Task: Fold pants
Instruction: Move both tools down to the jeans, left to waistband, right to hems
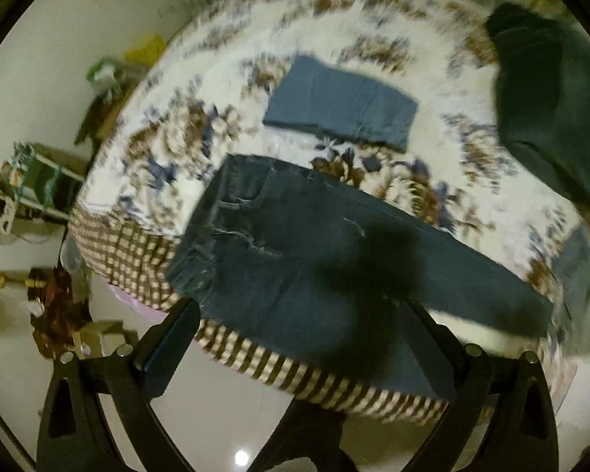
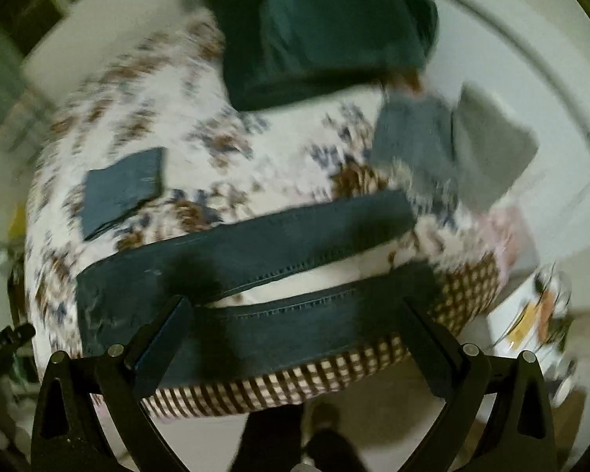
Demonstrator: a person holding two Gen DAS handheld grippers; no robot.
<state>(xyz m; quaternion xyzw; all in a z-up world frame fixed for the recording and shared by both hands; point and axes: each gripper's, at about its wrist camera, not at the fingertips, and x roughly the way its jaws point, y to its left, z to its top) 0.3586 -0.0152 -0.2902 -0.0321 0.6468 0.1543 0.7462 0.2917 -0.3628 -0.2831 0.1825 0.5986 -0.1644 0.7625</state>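
Dark blue jeans [image 1: 295,244] lie spread on a bed with a floral cover [image 1: 224,90], near its front edge. In the right wrist view the two legs [image 2: 255,247] lie apart, with white cover showing between them. My left gripper [image 1: 299,314] is open and empty, held above the front part of the jeans. My right gripper [image 2: 295,314] is open and empty, above the nearer leg. Both views are motion-blurred.
A folded blue garment [image 1: 342,106] lies on the bed beyond the jeans. A dark green pile [image 1: 550,90] sits at the far right; grey and blue clothes [image 2: 452,145] lie beside it. Clutter and shelves [image 1: 39,185] stand on the floor to the left.
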